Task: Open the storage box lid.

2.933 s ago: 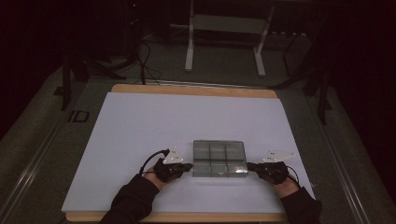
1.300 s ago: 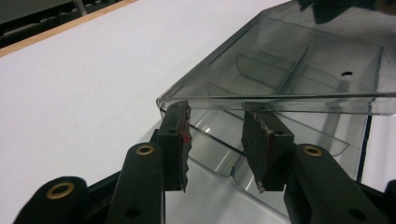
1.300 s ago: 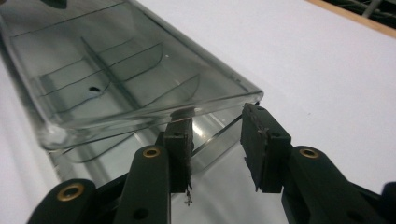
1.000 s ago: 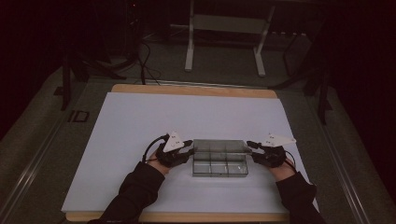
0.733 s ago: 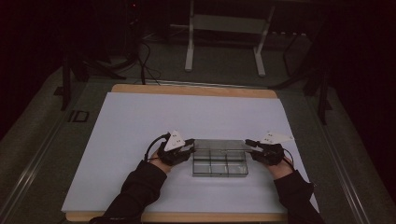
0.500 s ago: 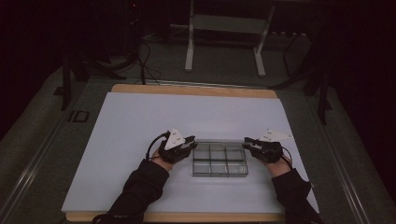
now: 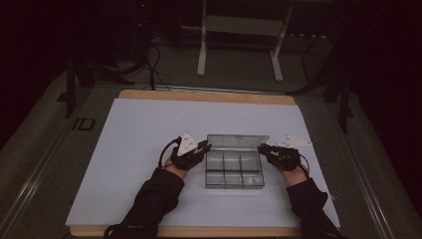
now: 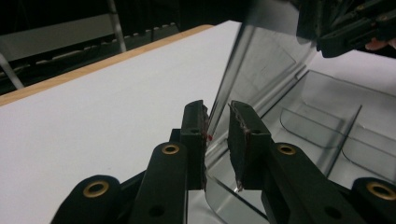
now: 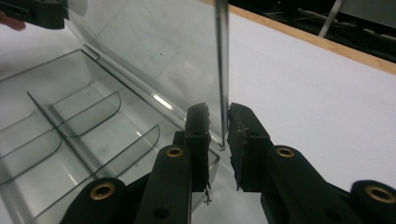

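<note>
A clear plastic compartment box [image 7: 234, 174] lies on the white sheet, its lid [image 7: 238, 141] swung up and standing at the far edge. My left gripper [image 7: 205, 146] is at the lid's left end and my right gripper [image 7: 263, 148] at its right end. In the left gripper view the lid [image 8: 266, 60] runs edge-on between the jaws of the left gripper [image 8: 217, 119], against one pad with a gap to the other. In the right gripper view the lid's thin edge [image 9: 222, 70] stands between the pads of the right gripper [image 9: 218, 121] with a small gap. Both pairs of jaws have just been closing.
The white sheet [image 7: 149, 129] covers a wooden board [image 7: 199, 95] on the table. Beyond the board's far edge stand a metal frame's legs [image 7: 201, 50] and some cables on the dark floor. The box's compartments [image 9: 70, 121] hold nothing.
The lid, flat on the box at first, has swung up to stand at the far edge. Both hands moved from the box's sides toward the far edge with it.
</note>
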### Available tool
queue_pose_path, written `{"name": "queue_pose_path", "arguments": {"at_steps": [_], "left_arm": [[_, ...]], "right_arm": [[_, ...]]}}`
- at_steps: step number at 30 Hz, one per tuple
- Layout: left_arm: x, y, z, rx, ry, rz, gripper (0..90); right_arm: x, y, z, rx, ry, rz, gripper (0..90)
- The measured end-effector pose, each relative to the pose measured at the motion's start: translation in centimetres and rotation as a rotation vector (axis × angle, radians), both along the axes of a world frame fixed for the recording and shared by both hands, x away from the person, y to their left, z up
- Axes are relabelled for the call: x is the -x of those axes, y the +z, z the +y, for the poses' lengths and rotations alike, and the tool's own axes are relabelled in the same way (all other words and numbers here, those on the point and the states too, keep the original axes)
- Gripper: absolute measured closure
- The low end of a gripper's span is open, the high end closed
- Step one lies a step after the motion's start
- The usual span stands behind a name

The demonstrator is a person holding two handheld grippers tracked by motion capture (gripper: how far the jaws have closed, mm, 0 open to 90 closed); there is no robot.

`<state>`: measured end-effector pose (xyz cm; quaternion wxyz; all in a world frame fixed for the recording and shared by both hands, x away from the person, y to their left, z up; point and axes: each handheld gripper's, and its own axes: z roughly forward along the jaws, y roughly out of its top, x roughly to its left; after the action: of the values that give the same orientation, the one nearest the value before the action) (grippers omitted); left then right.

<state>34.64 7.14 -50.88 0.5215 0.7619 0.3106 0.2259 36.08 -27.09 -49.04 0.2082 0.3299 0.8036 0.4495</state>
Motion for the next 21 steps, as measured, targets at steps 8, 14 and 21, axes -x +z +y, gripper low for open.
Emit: {"name": "queue_pose_path", "arguments": {"at_steps": [8,14,21], "left_arm": [[-0.7,0.0,-0.3,0.01,0.023,0.005,78.6],[-0.9,0.0,-0.5,0.009,0.047,0.001,78.7],[-1.4,-0.1,-0.7,0.018,0.069,0.016,78.6]], "right_arm": [[-0.3,0.2,0.2,-0.018,-0.029,-0.01,79.3],[-0.7,0.1,0.3,-0.028,-0.045,-0.01,79.1],[-1.0,-0.1,0.6,-0.038,-0.067,-0.002,77.3]]}}
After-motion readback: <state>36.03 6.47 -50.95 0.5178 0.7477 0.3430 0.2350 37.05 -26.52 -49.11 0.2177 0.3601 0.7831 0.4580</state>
